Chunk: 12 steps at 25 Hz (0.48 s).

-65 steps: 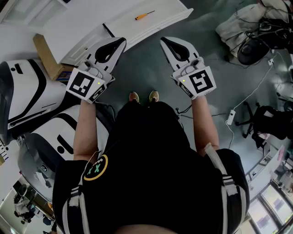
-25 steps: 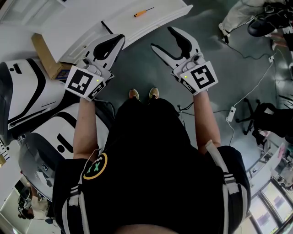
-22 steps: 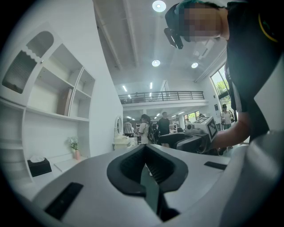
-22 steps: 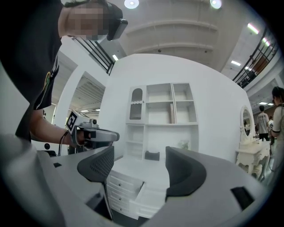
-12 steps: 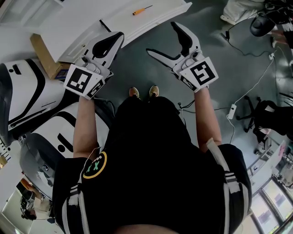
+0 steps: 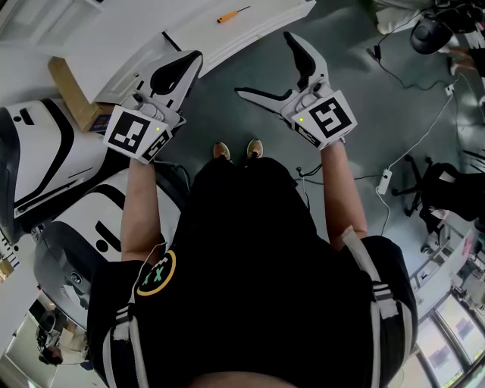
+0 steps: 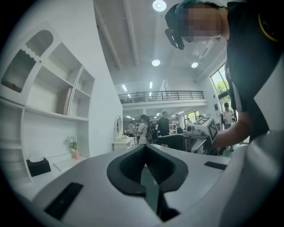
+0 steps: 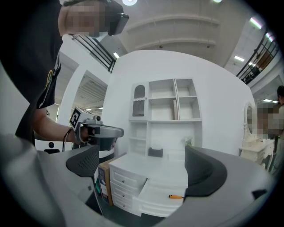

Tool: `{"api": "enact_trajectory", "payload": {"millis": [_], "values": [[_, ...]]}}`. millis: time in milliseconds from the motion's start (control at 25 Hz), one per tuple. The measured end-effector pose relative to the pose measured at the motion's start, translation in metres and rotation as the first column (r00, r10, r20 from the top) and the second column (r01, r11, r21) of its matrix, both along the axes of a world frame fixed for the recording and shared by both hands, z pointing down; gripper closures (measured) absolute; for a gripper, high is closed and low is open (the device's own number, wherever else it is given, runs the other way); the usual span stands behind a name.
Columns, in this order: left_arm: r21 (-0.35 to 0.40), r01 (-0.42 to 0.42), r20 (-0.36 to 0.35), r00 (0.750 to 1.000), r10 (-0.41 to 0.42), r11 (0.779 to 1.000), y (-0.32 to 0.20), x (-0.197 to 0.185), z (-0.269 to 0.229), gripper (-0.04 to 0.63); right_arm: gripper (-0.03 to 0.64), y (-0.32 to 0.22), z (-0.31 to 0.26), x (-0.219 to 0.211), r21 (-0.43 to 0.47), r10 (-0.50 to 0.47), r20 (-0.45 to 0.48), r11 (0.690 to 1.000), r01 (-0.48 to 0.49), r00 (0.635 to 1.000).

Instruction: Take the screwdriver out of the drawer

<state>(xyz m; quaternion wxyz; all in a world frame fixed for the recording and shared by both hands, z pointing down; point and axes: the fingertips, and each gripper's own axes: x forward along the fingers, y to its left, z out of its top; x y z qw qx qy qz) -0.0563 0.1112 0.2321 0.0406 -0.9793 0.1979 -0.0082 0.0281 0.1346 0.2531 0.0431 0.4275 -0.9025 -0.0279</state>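
An orange-handled screwdriver lies in the pulled-out drawer of a white cabinet; it also shows in the right gripper view as the screwdriver in that drawer. My right gripper hovers short of the drawer. Its jaws have just been opening and now stand wide, with nothing between them. My left gripper hangs beside the cabinet's corner with its jaws shut and empty, the pads meeting.
A cardboard box leans against the cabinet's left side. White-and-black machine shells stand at the left. Cables and a power strip lie on the grey floor at the right, near a black chair.
The right gripper's jaws have spread from shut to wide open. The left gripper has stayed shut in the same place.
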Motion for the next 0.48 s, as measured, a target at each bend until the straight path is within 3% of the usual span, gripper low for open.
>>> {"api": "enact_trajectory", "payload": {"millis": [480], "values": [[0.001,0.002,0.007,1.0,-0.002,1.0,0.0044,0.0057,0.0002,0.578,0.031,0.0031,0.0003,0.0092,0.006,0.017,-0.001,1.0,-0.017,1.0]]}}
